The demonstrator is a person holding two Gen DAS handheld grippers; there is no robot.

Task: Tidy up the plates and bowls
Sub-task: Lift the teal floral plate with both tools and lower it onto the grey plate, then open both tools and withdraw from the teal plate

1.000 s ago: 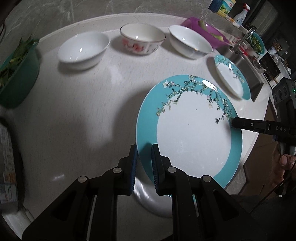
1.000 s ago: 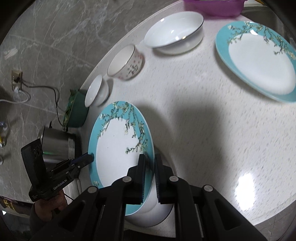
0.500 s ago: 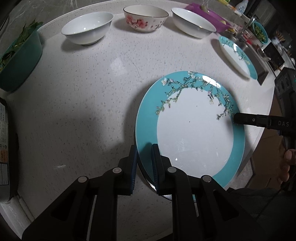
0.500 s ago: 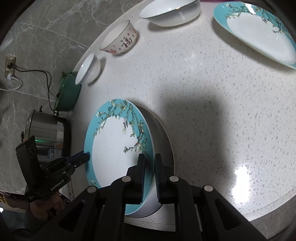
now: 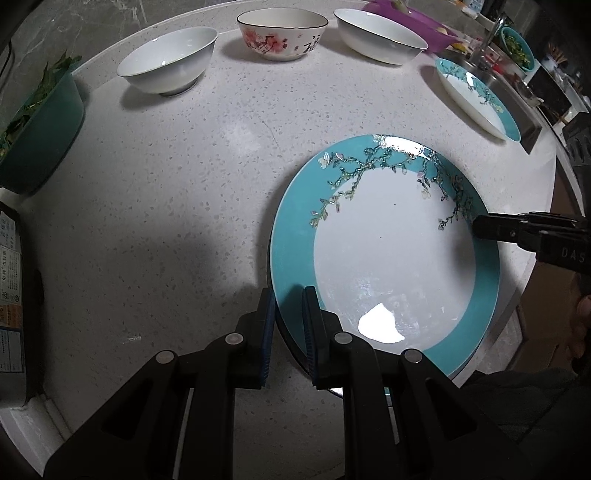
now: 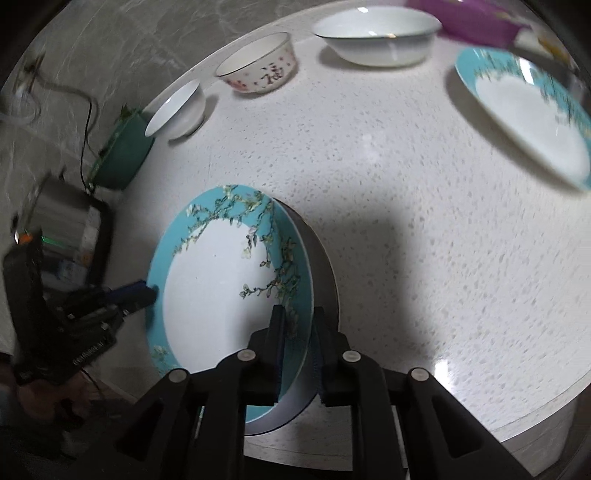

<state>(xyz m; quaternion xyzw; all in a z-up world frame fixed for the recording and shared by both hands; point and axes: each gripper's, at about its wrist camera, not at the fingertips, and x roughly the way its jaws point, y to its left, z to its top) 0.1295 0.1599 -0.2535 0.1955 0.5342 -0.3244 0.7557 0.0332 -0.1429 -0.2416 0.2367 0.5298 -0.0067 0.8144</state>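
Left wrist view: left gripper (image 5: 288, 325) straddles the near rim of the big teal plate (image 5: 391, 258), fingers set apart with a visible gap either side of the rim, so it reads as opened, not clamping. Right gripper (image 6: 298, 350) sits at the opposite rim; in the right wrist view its fingers also stand either side of the rim with space between, likewise loosened. Its tip shows in the left view as a black bar at the plate's far right edge.

Plate lies near the counter's front edge, on top of something round and pale: a white rim (image 6: 325, 280) shows beneath it, likely another plate. Judged: the plate has just been stacked and the step in hand is letting go cleanly.

Doing it well: draw both grippers straight back along the finger line, level, so no finger drags the rim sideways. Stack sits close to the counter (image 5: 184, 184) edge, so any nudge outward is the risk. Check the top plate is centred before leaving.

Second teal plate (image 5: 476, 96) lies far right, well apart. Three bowls stand in a row at the back: plain white bowl (image 5: 168, 61), flowered bowl (image 5: 282, 35), wide white bowl (image 5: 380, 35). None nested yet.
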